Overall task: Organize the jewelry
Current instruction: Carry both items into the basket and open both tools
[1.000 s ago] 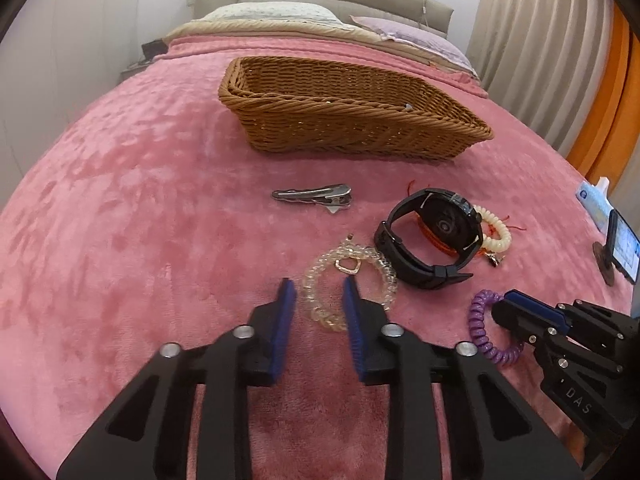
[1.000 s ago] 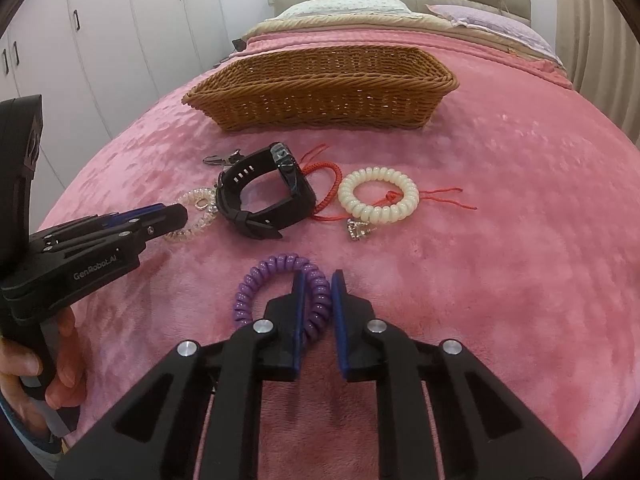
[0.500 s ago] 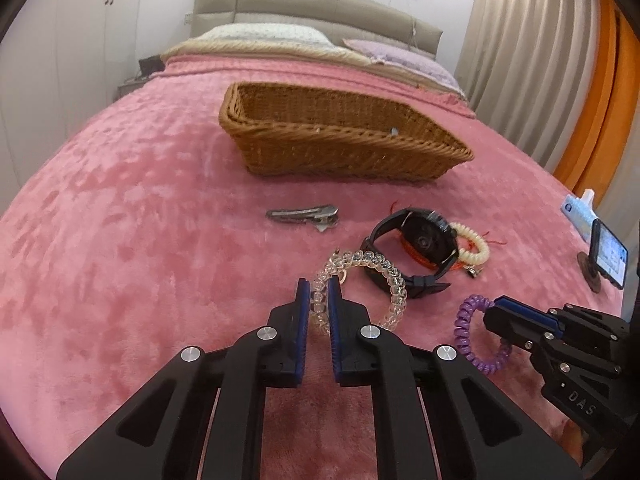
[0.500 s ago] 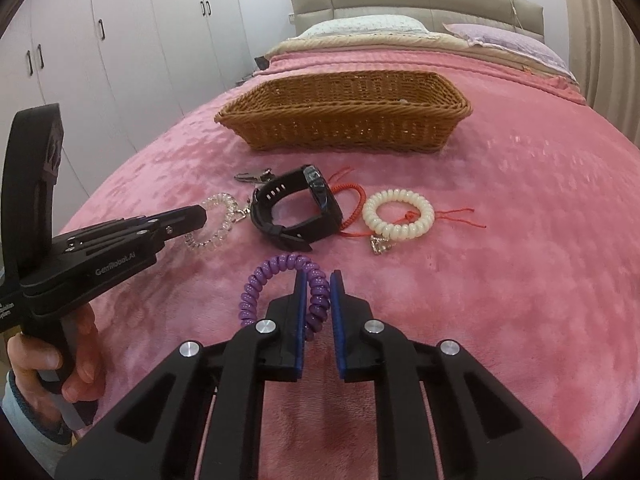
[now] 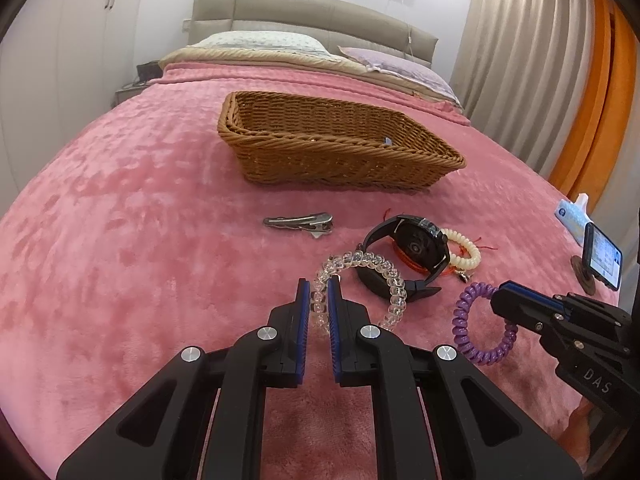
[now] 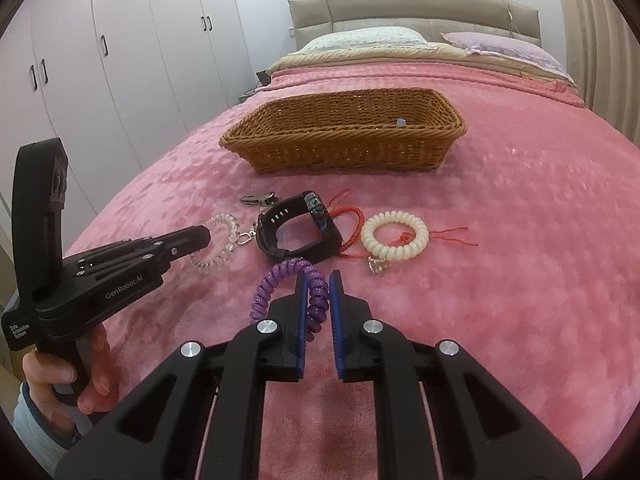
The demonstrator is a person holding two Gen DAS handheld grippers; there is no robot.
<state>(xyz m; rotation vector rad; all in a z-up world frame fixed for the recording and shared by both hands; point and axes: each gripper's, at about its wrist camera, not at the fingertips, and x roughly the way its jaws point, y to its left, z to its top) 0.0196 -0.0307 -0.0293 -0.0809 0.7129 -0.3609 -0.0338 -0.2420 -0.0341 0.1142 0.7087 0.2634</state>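
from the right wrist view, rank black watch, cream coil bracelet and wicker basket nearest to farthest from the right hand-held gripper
1. black watch, just ahead and slightly left of the right hand-held gripper.
2. cream coil bracelet, ahead and to the right, a little farther off.
3. wicker basket, farthest, up the bed.

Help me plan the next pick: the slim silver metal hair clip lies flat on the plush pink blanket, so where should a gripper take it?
Judging by its pose, grip the silver metal hair clip across its narrow width near mid-length, coming straight down. It lies flat and crosswise, apart from the black watch, so fingers can straddle it.
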